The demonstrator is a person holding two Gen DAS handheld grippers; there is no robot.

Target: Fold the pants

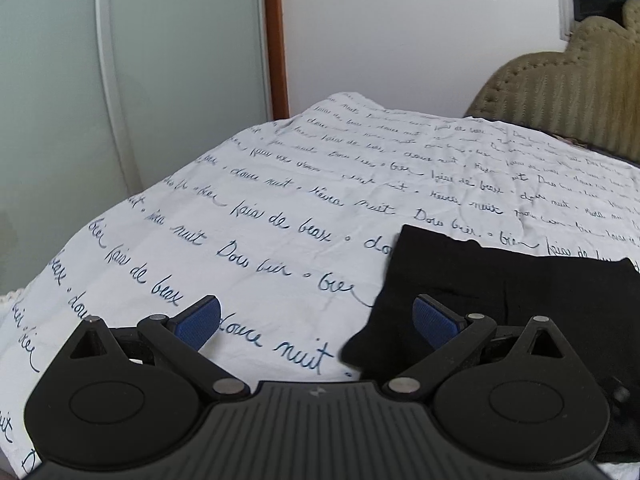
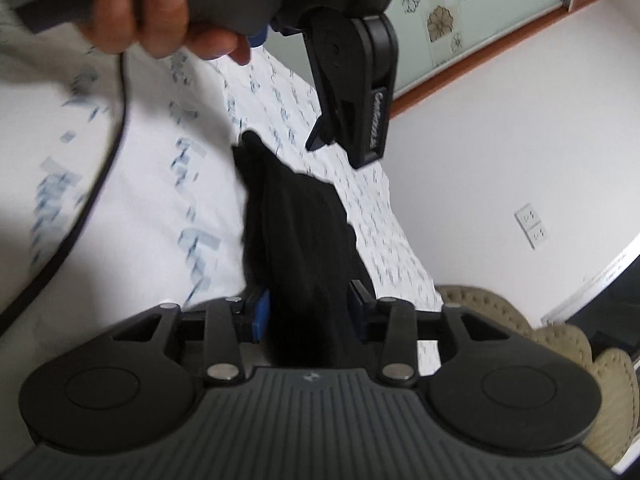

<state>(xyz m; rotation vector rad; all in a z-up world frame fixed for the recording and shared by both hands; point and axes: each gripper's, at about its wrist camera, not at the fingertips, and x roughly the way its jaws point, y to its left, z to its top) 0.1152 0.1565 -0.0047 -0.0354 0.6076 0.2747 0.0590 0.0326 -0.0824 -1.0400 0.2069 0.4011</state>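
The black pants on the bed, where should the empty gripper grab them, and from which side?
Probably the near-left corner of the black pants, where the cloth ends in a loose tip on the printed sheet. The left gripper is open with that tip just inside its right finger, so sliding in low from the bare sheet side should catch the edge. The right gripper already has a bunch of cloth between its fingers.

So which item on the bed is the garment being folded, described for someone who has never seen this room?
Start at the bed, covered by a white sheet printed with dark blue handwriting. On its near right part lies the black pants. They are the only dark, unprinted cloth on the sheet.
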